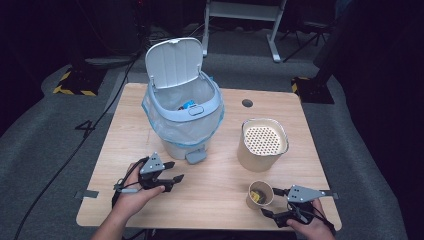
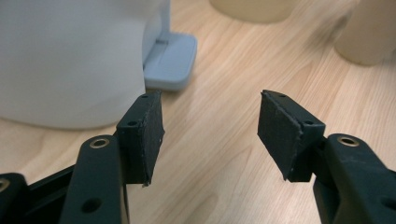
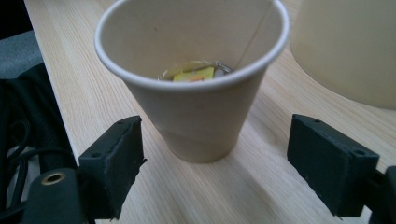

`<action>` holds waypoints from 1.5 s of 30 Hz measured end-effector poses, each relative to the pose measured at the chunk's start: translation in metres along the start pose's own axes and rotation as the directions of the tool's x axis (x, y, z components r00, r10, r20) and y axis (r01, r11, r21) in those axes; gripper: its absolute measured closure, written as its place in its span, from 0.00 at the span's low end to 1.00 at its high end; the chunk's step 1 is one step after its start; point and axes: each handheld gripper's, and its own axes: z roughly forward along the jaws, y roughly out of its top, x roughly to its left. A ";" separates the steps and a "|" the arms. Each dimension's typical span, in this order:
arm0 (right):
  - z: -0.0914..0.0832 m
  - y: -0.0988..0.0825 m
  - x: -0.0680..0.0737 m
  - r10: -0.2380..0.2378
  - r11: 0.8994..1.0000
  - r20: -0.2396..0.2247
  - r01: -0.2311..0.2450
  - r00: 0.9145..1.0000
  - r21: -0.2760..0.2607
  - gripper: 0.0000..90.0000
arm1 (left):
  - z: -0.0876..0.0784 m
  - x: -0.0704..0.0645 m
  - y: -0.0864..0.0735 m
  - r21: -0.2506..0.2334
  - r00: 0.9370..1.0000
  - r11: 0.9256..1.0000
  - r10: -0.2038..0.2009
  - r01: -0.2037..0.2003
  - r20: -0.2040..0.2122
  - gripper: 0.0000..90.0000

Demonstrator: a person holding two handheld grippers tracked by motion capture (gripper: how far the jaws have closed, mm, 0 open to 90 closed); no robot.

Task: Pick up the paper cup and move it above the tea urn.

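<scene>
Where writing might be looked for, none legible: plain paper cup (image 3: 196, 93), plain bin walls, nothing readable on the yellow scrap inside the cup.

Nearest, at the table's front edge on the right: right gripper (image 1: 272, 201), held in a hand (image 1: 315, 227), jaws spread wide to either side of the paper cup (image 1: 260, 195), pads clear of its wall, nothing gripped. Seen from the right gripper view, cup upright on the wooden table (image 3: 60, 70), standing just ahead of the jaws and midway between them, with a gap to each pad; yellow piece and a little liquid at its bottom.

Front left: left gripper (image 1: 172, 177), likewise in a hand (image 1: 132, 197), jaws parted about halfway, empty, above bare wood, pointing toward the bin's foot pedal (image 2: 170, 60) without touching it.

Farther back, right of centre: tan cylindrical container (image 1: 262, 145) with a perforated top, just behind the cup and apart from it.

Farther still, left of centre: white pedal bin (image 1: 182, 117) with a clear liner, lid (image 1: 174, 62) tipped up and open, a blue item lying inside.

Farthest: small dark hole (image 1: 247, 103) in the tabletop near the rear edge.
</scene>
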 end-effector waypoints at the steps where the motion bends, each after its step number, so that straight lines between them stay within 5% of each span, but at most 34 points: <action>1: 0.002 0.001 0.001 0.003 1.000 -0.001 -0.003 1.000 -0.010 0.21 | 0.002 0.000 -0.002 0.006 1.000 1.000 -0.004 0.004 0.001 0.45; 14: 0.022 0.007 0.010 -0.018 0.999 -0.005 0.018 1.000 -0.049 0.26 | 0.017 0.003 -0.015 0.091 0.999 0.996 -0.004 0.008 -0.048 0.40; 20: 0.023 0.008 0.009 0.002 0.995 -0.006 -0.002 1.000 -0.100 0.29 | 0.022 0.004 -0.019 0.132 0.998 0.991 0.030 -0.023 -0.055 0.37; 23: 0.024 0.007 0.009 -0.001 0.994 -0.007 0.000 1.000 -0.110 0.30 | 0.025 0.004 -0.021 0.167 0.994 0.984 0.079 -0.066 -0.070 0.37; 28: 0.023 0.006 0.009 -0.010 0.993 -0.012 0.008 1.000 -0.114 0.32 | 0.025 0.005 -0.021 0.175 0.997 0.984 0.032 -0.018 -0.076 0.36; 45: -0.002 0.030 0.002 -0.046 0.990 -0.020 0.043 0.999 -0.135 0.35 | 0.027 0.006 -0.021 0.183 0.994 0.983 0.002 0.017 -0.105 0.25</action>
